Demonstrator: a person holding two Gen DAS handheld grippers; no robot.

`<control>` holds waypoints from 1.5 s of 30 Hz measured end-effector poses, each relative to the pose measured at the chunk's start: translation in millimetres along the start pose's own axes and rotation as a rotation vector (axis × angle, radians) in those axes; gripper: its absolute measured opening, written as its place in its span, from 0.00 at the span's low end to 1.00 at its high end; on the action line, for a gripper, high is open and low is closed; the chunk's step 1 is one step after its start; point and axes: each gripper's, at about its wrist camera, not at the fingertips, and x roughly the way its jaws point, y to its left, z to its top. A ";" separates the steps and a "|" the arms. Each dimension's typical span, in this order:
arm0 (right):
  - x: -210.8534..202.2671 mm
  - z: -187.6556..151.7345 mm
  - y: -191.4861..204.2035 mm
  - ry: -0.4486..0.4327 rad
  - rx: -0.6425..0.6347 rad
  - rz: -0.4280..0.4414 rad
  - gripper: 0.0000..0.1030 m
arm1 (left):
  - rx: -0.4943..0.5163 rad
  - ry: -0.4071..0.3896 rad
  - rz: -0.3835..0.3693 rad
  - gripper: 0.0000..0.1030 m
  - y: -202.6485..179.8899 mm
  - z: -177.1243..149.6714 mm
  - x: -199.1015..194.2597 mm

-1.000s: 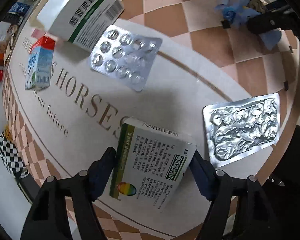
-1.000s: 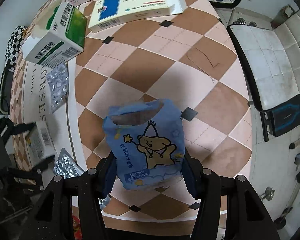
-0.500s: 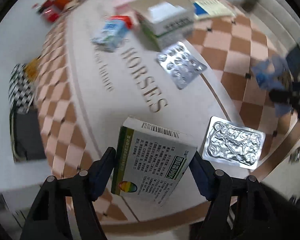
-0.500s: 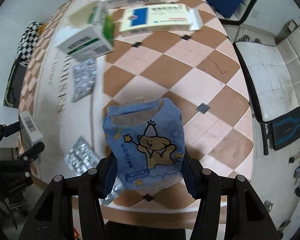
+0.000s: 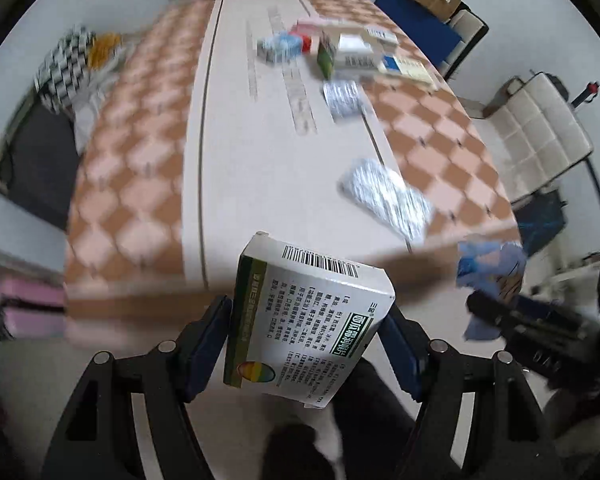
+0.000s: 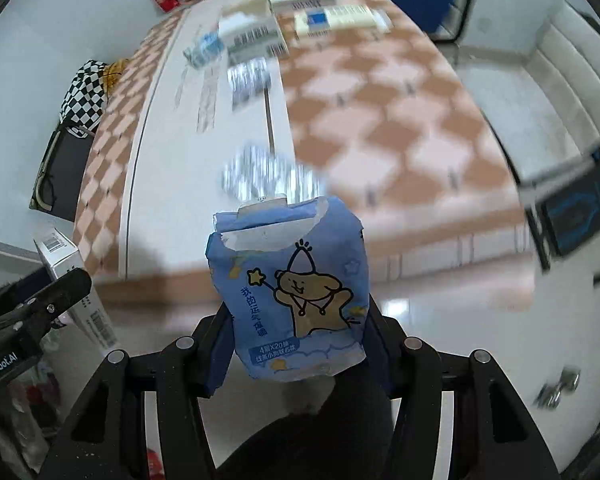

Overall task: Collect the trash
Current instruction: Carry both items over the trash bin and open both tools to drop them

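My left gripper [image 5: 304,344] is shut on a white and green medicine box [image 5: 306,320], held off the table's near edge. My right gripper [image 6: 298,332] is shut on a blue tissue packet with a bear drawing [image 6: 292,300], also held off the near edge. The packet shows at the right of the left wrist view [image 5: 490,268]; the box shows at the left of the right wrist view [image 6: 74,280]. On the checkered table [image 5: 140,168] lie a crumpled foil blister sheet [image 5: 388,196] near the front and a second blister pack [image 5: 342,96] farther back.
Several medicine boxes [image 5: 356,56] and a small blue carton [image 5: 280,46] lie at the table's far part. A checkered bag [image 5: 66,68] sits on a black chair at the left. A white cushioned seat [image 5: 536,132] stands to the right, with white floor below.
Both grippers have pulled back and up from the table with their loads. The table has shrunk away in both views and its near edge now shows.
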 end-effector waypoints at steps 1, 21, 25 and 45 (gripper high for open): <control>1.2 -22.0 -2.4 0.012 0.024 -0.006 0.57 | -0.010 0.021 -0.025 0.68 3.4 -15.0 6.4; 305.6 -190.1 -53.6 0.347 0.188 -0.013 0.57 | -0.299 0.409 -0.247 0.69 78.6 -123.5 348.6; 380.5 -199.3 -62.6 0.377 0.196 0.002 0.57 | -0.323 0.427 -0.253 0.90 88.5 -137.3 392.4; 403.0 -195.1 -49.3 0.298 0.000 -0.158 1.00 | -0.156 0.337 0.104 0.91 87.0 -172.7 346.5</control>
